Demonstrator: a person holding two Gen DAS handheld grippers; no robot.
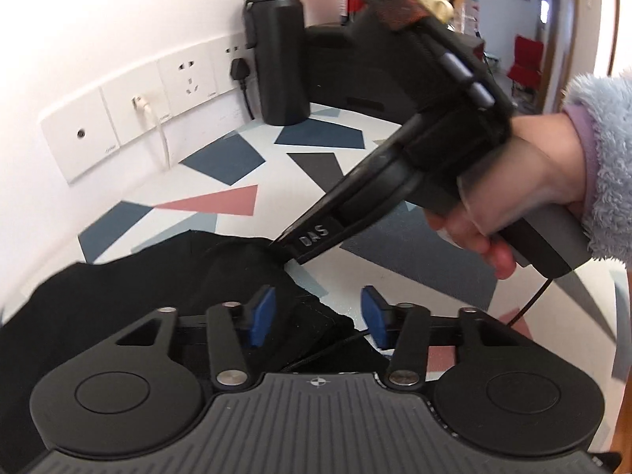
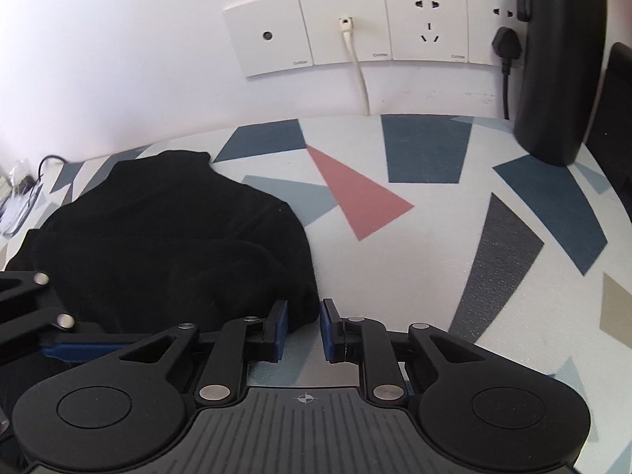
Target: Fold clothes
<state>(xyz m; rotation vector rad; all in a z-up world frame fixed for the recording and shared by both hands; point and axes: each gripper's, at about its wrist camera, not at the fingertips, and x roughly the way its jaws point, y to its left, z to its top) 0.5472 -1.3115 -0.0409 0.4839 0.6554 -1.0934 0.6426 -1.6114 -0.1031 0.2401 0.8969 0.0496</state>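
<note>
lying crumpled on the white counter (image 2: 434,245) with coloured geometric patches, soft black cloth garment (image 2: 170,233). left gripper (image 1: 318,318) over its near edge, jaws spread, nothing pinched. right gripper (image 2: 303,330) at the garment's right edge, jaws slightly apart; cannot tell whether cloth is pinched.

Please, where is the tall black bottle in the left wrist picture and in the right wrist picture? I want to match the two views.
Left wrist view: the black bottle stands upper middle, on the patterned table by the wall.
Right wrist view: the same bottle is at the top right corner, cut by the edge.
Shared landmark: the black plug in the wall socket, just left of the bottle in both.
</note>
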